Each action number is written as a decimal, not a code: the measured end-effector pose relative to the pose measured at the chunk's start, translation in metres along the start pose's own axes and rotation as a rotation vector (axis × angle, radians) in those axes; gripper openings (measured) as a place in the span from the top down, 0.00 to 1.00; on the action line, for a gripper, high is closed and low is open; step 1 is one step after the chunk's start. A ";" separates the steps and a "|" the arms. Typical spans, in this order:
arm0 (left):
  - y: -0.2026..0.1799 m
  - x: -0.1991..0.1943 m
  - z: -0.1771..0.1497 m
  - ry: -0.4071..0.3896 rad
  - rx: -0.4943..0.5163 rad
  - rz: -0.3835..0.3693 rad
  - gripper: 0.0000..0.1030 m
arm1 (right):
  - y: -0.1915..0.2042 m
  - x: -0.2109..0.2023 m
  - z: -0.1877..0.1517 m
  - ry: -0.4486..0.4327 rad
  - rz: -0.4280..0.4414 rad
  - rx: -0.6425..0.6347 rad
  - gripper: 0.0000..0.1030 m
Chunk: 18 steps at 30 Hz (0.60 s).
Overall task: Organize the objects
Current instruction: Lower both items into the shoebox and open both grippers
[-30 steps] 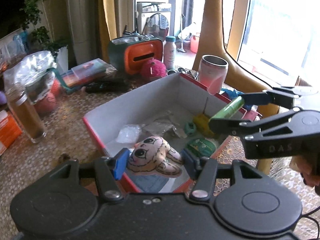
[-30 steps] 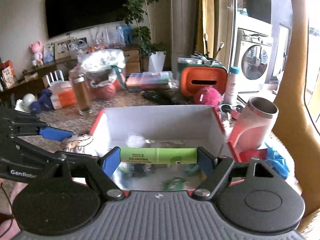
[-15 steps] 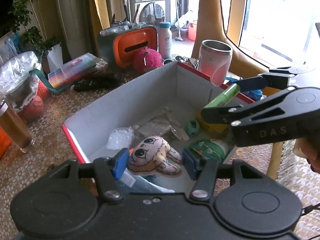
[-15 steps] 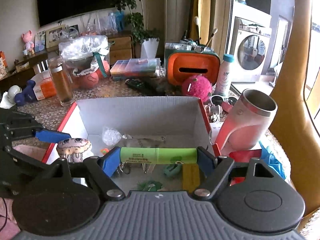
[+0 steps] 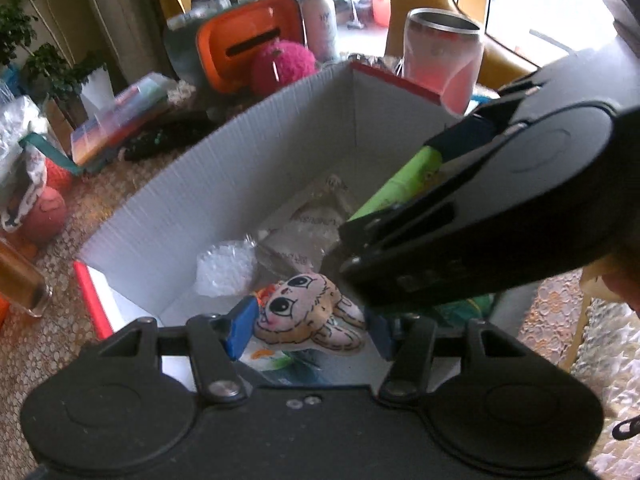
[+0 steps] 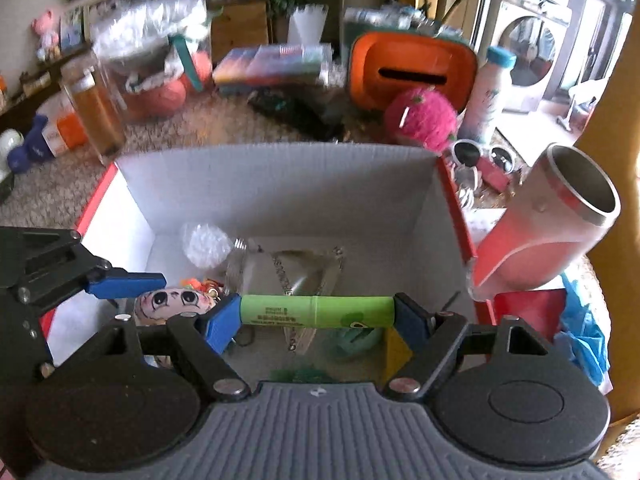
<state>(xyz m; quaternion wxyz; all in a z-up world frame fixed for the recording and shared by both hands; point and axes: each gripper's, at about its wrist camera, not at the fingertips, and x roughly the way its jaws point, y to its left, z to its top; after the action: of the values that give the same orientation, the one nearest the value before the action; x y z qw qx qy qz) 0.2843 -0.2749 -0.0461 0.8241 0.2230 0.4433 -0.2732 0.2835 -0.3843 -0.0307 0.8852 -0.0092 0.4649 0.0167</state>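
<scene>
My left gripper [image 5: 308, 326] is shut on a flat plush doll face with big eyes [image 5: 308, 316], held over the near left part of an open white cardboard box with red edges [image 5: 224, 184]. The doll also shows in the right wrist view [image 6: 172, 304]. My right gripper [image 6: 318, 316] is shut on a green tube [image 6: 316, 310], gripped end to end, held inside the box [image 6: 280, 188] above clear plastic bags [image 6: 296, 268]. The tube also shows in the left wrist view [image 5: 396, 184], with the right gripper close above the left one.
A pink steel tumbler [image 6: 548, 232] stands at the box's right. Behind the box are a pink fuzzy ball [image 6: 420, 120], an orange case [image 6: 412, 72], a white bottle [image 6: 486, 96], sunglasses [image 6: 480, 156], a jar of brown liquid [image 6: 94, 112] and a flat coloured case [image 6: 272, 64].
Both grippers have moved forward and down into the box with their objects. The right gripper now sits close over the left one.
</scene>
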 end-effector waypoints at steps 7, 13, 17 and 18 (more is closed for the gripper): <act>0.002 0.019 0.003 0.079 -0.021 -0.015 0.43 | 0.005 0.031 0.007 0.126 -0.029 -0.022 0.21; 0.004 0.029 0.004 0.120 -0.034 -0.027 0.42 | 0.002 0.045 0.006 0.183 -0.024 -0.003 0.21; 0.006 0.035 0.005 0.153 -0.038 -0.031 0.43 | 0.001 0.049 0.004 0.195 -0.008 0.012 0.21; 0.006 0.035 0.005 0.160 -0.039 -0.028 0.42 | 0.001 0.050 0.005 0.196 -0.005 0.014 0.21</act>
<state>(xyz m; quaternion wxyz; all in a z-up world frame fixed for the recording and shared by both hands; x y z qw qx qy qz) 0.3072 -0.2826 -0.0731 0.7862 0.2218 0.5162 -0.2574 0.3155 -0.3825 -0.0690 0.8355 -0.0058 0.5494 0.0101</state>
